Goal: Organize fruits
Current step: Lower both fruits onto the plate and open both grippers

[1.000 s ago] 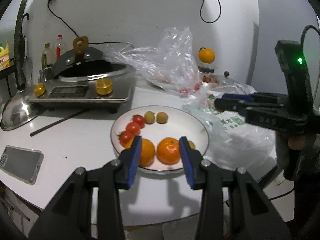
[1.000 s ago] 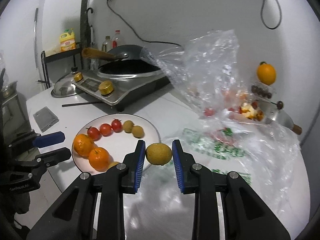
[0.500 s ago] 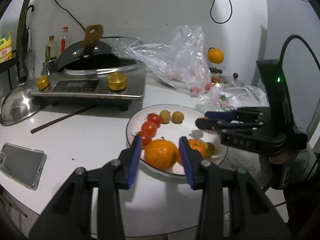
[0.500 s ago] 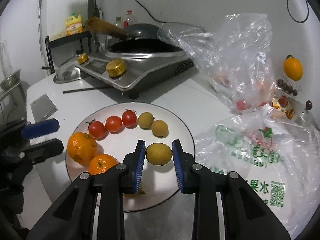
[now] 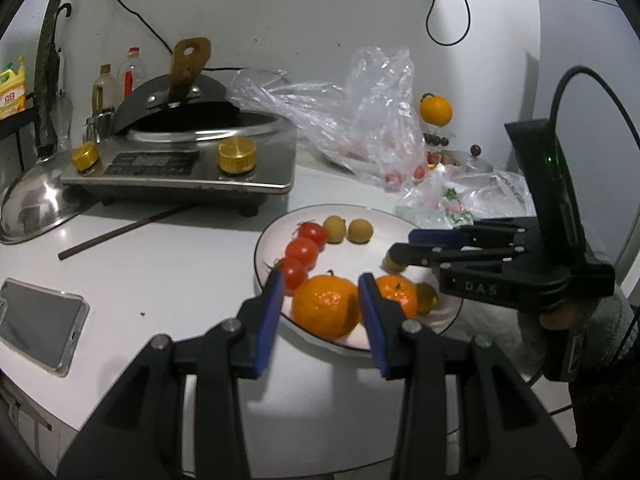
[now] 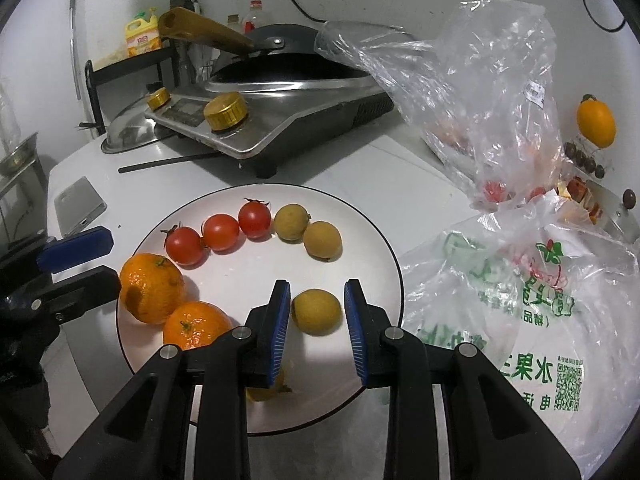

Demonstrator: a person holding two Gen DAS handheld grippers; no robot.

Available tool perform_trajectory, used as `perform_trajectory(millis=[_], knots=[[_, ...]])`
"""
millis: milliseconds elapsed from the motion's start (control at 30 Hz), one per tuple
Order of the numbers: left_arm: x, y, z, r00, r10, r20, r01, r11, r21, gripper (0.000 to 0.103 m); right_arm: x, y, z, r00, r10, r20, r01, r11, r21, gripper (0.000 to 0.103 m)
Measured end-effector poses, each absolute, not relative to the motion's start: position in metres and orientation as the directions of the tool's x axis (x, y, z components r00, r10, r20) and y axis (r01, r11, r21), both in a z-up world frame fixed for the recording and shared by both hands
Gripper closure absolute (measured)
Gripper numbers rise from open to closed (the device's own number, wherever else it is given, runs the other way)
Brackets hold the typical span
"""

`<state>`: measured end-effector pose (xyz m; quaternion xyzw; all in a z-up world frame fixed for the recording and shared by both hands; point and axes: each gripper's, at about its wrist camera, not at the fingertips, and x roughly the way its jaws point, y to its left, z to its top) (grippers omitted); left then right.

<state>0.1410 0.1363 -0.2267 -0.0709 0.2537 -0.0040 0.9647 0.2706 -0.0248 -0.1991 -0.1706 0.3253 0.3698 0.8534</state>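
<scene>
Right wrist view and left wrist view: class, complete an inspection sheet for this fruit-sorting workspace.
Surface: white table, crowded.
Job's things: plate holds three tomatoes, two mandarins and two yellow-brown fruits.
Clutter: stove, phone, plastic bags.
Grippers: right gripper shut on a third yellow-brown fruit over the plate; left gripper open, empty.
Cables: wall cable hanging from a socket.
Surroundings: white wall.
</scene>
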Motion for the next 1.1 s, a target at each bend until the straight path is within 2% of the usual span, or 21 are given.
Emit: perform_trajectory(millis=[300,367,400,467,567,667,800,1100], knots=[[0.133,0.125,-0.216,0.880,-0.026,-0.475,-0.034,0.992,-0.118,0.062,0.260,-0.034,-0.189,0.532,0.540,-0.652,-0.737,0.675,-0.043,0.068],[0.129,0.121,-0.211,0.885,-0.023,-0.466,-0.034,0.993,-0.114,0.057,0.256,-0.040,-0.183,0.543,0.543,-0.640,-0.732,0.680,-0.044,0.067],[0.125,0.119,-0.208,0.889,-0.023,-0.458,-0.034,0.993,-0.116,0.051,0.254,-0.043,-0.180,0.548,0.545,-0.634,-0.730,0.682,-0.043,0.067],[0.121,0.116,-0.203,0.894,-0.024,-0.447,-0.032,0.992,-0.118,0.050,0.248,-0.050,-0.173,0.558,0.550,-0.621,-0.725,0.687,-0.043,0.067],[0.114,0.107,-0.194,0.900,-0.016,-0.435,-0.032,0.994,-0.102,0.050,0.239,-0.060,-0.164,0.572,0.559,-0.600,-0.720,0.693,-0.039,0.055],[0.105,0.099,-0.185,0.907,-0.011,-0.422,-0.028,0.996,-0.086,0.049,0.229,-0.070,-0.153,0.587,0.568,-0.577,-0.715,0.697,-0.041,0.055],[0.093,0.089,-0.173,0.919,-0.014,-0.394,-0.021,0.996,-0.084,0.031,0.215,-0.084,-0.136,0.607,0.577,-0.546,-0.709,0.704,-0.044,0.055],[0.073,0.070,-0.141,0.941,-0.016,-0.338,-0.010,0.997,-0.075,0.027,0.185,-0.120,-0.099,0.665,0.580,-0.470,-0.676,0.736,-0.047,0.054]])
